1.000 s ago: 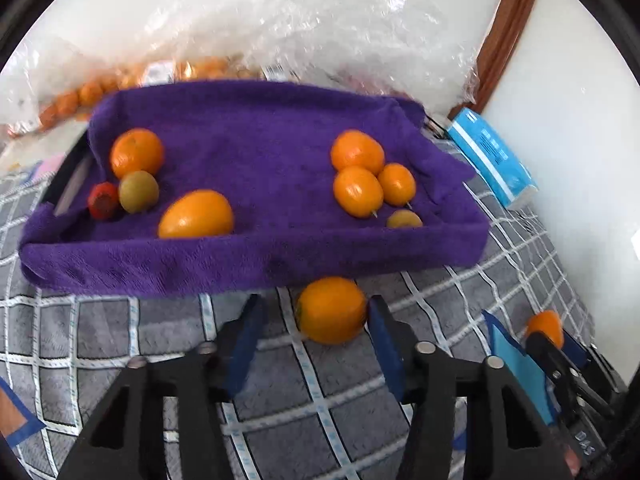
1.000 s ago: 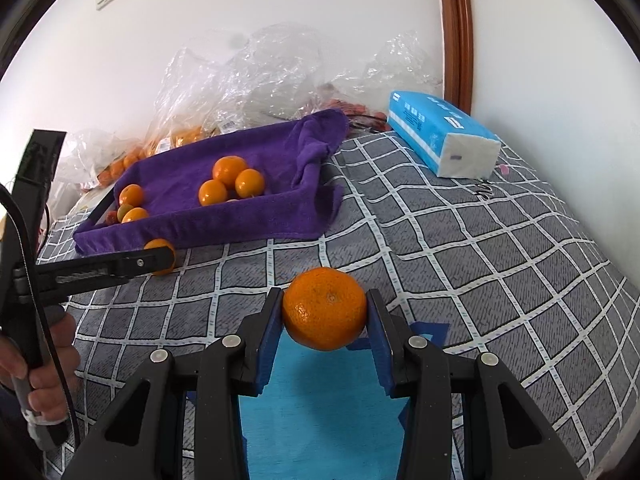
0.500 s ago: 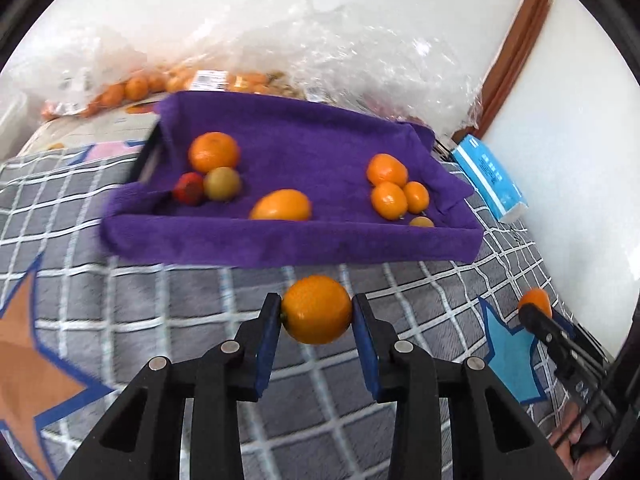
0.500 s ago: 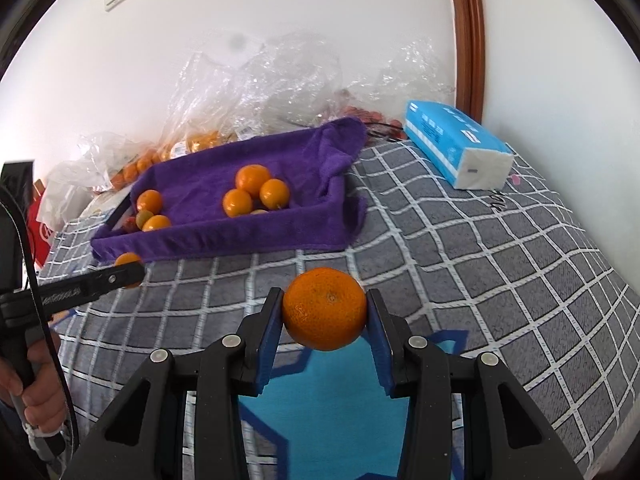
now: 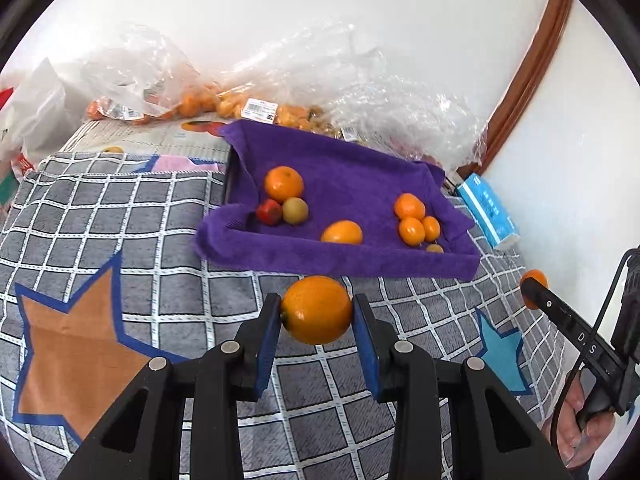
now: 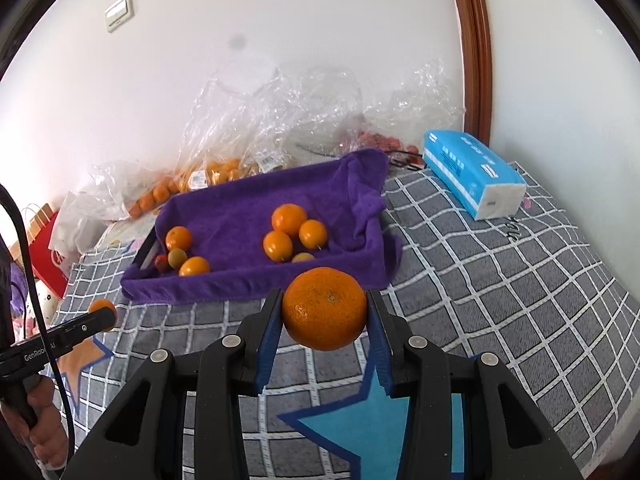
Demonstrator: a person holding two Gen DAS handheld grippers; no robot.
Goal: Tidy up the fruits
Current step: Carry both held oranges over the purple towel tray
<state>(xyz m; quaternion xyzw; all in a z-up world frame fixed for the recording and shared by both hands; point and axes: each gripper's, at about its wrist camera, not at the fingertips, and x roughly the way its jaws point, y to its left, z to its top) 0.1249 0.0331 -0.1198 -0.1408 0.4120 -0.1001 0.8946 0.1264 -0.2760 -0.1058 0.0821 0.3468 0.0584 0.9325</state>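
Observation:
My left gripper (image 5: pixel 316 312) is shut on a smooth orange fruit (image 5: pixel 316 309), held above the grey checked cloth in front of the purple towel-lined tray (image 5: pixel 340 260). My right gripper (image 6: pixel 325 312) is shut on a mandarin (image 6: pixel 325 307), held above the cloth to the tray's right front. The tray (image 6: pixel 240 284) holds several oranges in two groups, plus a small green fruit (image 5: pixel 295 210) and a small red fruit (image 5: pixel 269 212) on its left side. Each gripper shows in the other's view, the right one (image 5: pixel 534 284) and the left one (image 6: pixel 102 316).
Clear plastic bags of small oranges (image 5: pixel 208 104) lie behind the tray against the white wall. A blue tissue pack (image 6: pixel 472 174) lies at the right near the wooden door frame. The checked cloth has an orange star (image 5: pixel 68 344) and a blue star (image 6: pixel 372 420).
My left gripper has shut on the orange fruit, lifted it off the cloth and drawn back from the tray. My right gripper has risen a little with its mandarin.

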